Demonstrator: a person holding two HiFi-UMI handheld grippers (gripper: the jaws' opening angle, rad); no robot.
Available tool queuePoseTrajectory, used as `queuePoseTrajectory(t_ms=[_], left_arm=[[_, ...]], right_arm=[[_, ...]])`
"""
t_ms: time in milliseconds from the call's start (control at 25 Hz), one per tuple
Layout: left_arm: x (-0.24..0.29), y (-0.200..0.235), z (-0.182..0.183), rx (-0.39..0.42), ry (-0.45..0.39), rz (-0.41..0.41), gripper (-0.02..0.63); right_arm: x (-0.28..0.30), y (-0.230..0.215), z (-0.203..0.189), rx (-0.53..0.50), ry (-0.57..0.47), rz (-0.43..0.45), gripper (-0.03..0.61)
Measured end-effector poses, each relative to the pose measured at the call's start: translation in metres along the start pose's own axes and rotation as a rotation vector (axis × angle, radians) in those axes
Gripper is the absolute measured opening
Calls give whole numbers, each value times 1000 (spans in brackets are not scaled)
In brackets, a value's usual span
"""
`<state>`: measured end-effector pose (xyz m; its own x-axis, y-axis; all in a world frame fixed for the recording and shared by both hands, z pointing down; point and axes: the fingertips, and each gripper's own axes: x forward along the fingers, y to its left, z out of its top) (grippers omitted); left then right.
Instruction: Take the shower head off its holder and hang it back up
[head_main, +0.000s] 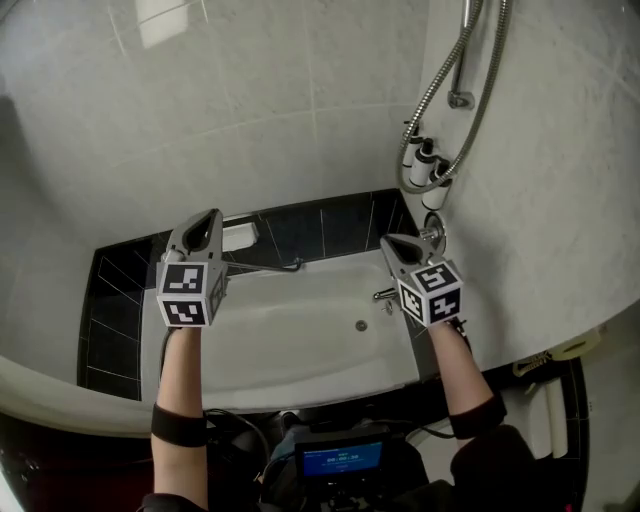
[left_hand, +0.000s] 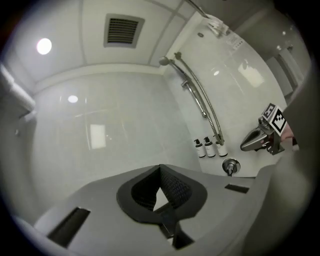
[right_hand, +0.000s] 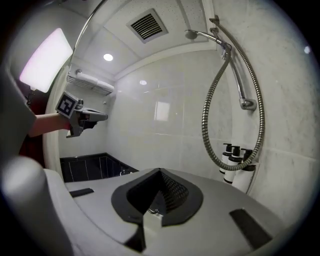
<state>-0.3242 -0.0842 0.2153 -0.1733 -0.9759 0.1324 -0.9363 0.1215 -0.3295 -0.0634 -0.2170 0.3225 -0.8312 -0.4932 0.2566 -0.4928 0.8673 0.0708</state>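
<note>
Head view: left gripper (head_main: 210, 216) mid-left, right gripper (head_main: 390, 242) mid-right, both jaws closed and empty, over tub (head_main: 290, 345); hose (head_main: 480, 105) upper right.

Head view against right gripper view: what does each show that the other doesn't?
Only the head view: the tub's drain and the screen at the person's front. Only the right gripper view: the shower head hung up high, the ceiling vent and the towel rack. Both: the hose loop, the three bottles and the left gripper.
</note>
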Motion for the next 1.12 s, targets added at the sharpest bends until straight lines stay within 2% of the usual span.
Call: queuePoseTrajectory(t_ms=[120, 360, 480, 840, 1120], left_arm=[[-16, -1, -44, -129, 39, 6, 2], [-38, -6, -116, -293, 111, 30, 2], [-44, -2, -139, -346, 127, 53, 0], [-58, -3, -152, -345, 148, 80, 0], [-58, -13, -151, -309, 156, 65, 2]], right_arm=[[7, 11, -4, 2, -1, 23, 20], [18, 26, -3, -1, -8, 34, 20], [23, 30, -5, -4, -3, 43, 18], [28, 38, -23, 8, 27, 54, 20], [24, 34, -17, -8, 21, 38, 20]])
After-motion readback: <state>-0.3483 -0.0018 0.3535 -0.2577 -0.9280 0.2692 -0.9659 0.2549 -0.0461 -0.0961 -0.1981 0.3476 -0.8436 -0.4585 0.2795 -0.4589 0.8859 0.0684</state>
